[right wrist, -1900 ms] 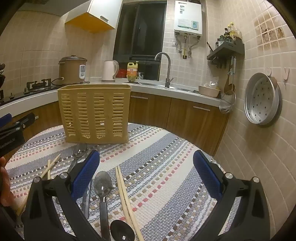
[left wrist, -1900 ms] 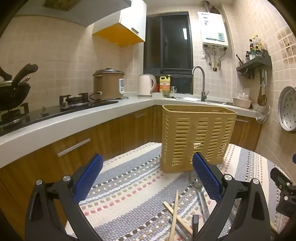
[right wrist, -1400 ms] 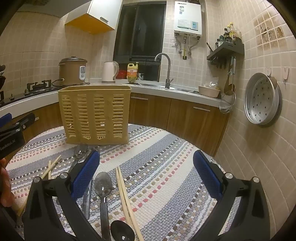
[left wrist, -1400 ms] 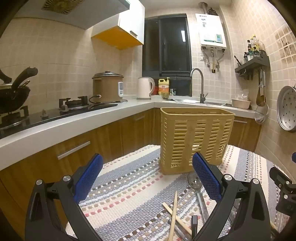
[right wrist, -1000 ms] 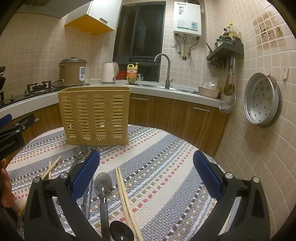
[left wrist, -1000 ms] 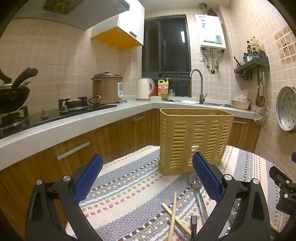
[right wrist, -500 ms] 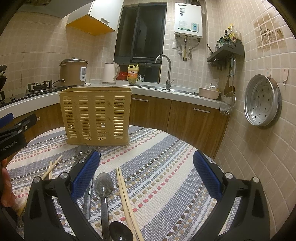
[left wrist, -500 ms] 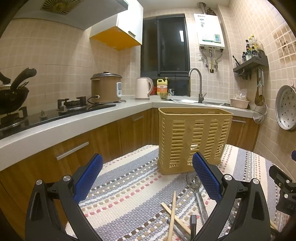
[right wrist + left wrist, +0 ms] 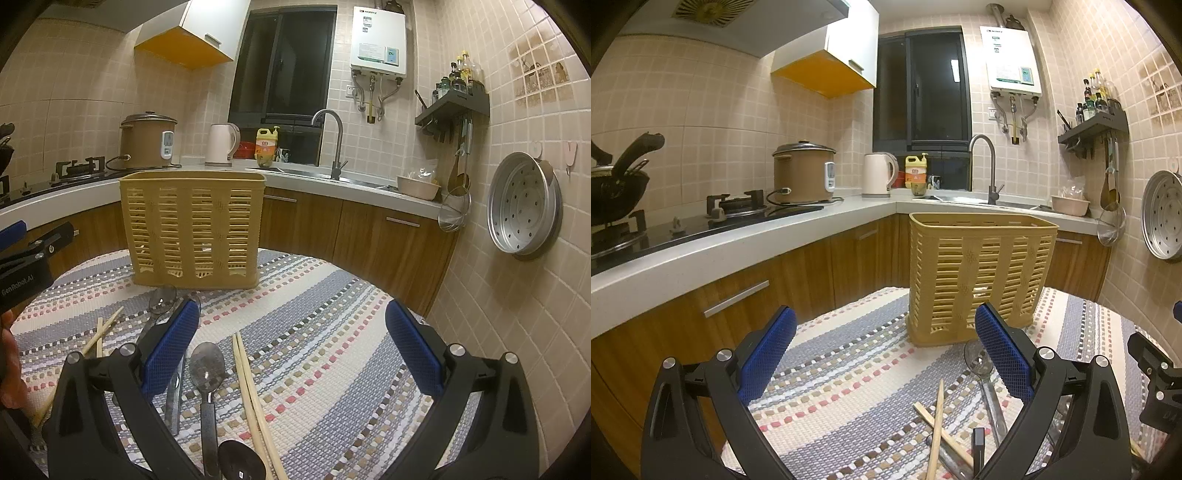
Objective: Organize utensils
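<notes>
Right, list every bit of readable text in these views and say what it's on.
"GenRobot.AI": white lettering on the black body of the left tongs, seen from the right wrist view.
Water heater: a brand line on top and a panel label, too small to read.
Yellow detergent bottle: red label, blurred.
Rice cooker: panel markings, unreadable.

The slatted plastic utensil basket point(image 9: 192, 230) is mustard yellow. The woven mat point(image 9: 332, 332) shows grey and cream stripes with pink, brown checks.
</notes>
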`<state>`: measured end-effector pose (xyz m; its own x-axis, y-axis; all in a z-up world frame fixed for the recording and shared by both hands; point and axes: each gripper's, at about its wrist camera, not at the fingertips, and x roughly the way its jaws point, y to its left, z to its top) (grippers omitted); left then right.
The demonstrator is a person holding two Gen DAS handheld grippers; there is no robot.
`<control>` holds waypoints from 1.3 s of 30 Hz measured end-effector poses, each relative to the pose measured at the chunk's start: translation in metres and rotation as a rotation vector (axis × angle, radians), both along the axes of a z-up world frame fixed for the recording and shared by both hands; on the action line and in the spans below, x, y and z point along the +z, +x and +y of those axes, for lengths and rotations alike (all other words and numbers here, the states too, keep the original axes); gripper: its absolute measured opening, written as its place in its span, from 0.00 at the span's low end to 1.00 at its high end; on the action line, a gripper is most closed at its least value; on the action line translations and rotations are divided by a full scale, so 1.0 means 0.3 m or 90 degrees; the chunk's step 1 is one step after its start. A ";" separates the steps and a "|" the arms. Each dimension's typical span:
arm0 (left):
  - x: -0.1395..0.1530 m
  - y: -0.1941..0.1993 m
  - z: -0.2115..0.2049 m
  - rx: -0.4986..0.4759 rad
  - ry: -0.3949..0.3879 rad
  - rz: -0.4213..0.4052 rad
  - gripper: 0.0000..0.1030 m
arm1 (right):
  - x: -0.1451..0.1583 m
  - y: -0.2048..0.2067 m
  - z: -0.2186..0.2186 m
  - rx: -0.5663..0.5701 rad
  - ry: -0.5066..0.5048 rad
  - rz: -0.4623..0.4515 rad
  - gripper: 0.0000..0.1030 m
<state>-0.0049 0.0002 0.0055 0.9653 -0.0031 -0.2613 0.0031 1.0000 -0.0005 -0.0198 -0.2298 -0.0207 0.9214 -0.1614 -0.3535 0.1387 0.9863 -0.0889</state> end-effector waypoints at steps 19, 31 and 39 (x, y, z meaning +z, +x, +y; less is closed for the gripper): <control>-0.003 0.003 0.008 0.011 -0.006 -0.006 0.91 | -0.002 -0.001 -0.008 -0.003 -0.001 0.000 0.93; -0.006 0.007 0.004 0.012 -0.003 -0.006 0.92 | -0.005 0.000 0.000 -0.003 -0.014 -0.001 0.93; -0.007 0.018 0.016 0.018 -0.017 0.007 0.92 | -0.004 0.008 -0.006 -0.010 -0.008 0.009 0.93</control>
